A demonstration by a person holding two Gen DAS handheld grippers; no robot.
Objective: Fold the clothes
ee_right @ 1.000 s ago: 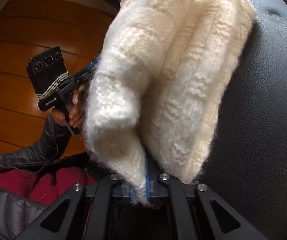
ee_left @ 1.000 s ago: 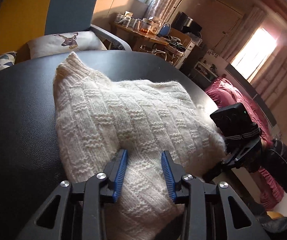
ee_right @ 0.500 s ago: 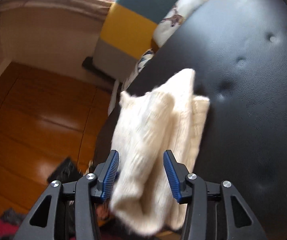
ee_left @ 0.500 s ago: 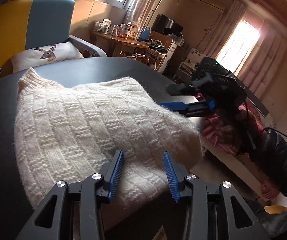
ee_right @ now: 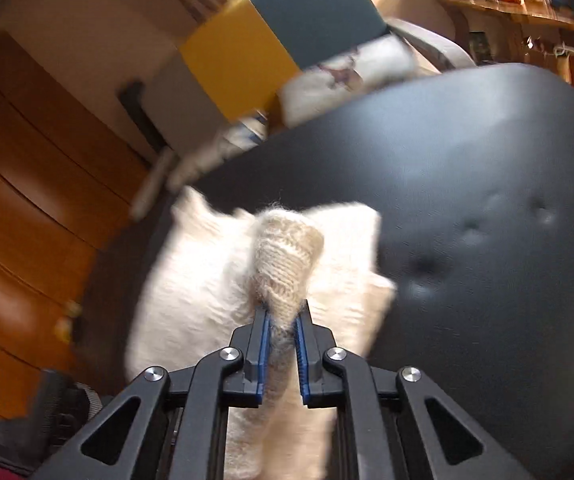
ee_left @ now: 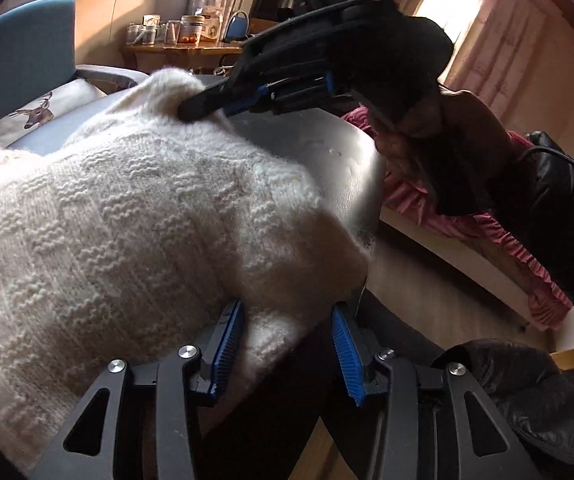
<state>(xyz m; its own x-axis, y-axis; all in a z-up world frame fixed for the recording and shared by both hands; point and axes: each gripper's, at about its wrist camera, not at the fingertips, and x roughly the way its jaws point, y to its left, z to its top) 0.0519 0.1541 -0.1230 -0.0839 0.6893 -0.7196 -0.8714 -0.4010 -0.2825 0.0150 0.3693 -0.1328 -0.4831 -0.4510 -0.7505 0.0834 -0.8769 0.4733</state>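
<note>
Tabletop: big, black and padded, filling the right half of the right wrist view. It carries the sweater.
Sweater: white, thick and knitted. It lies bunched on the tabletop, in the lower middle of the right wrist view and across the left of the left wrist view.
Chair: yellow and blue, behind the tabletop at the top of the frame, with a deer pillow on it.
Right gripper: its blue fingers pinch a fold of the sweater. I think it holds this bit to pull it over and make a fold.
Left gripper: its fingers are spread apart at the bottom of the frame, with the sweater's near edge by the left finger. It holds nothing, maybe waiting to grab.
Views: the left wrist view shows the right gripper from the side, reaching in from the upper right, with a dark sleeve behind. Only the right wrist view shows the pinch up close, and it is blurry.
</note>
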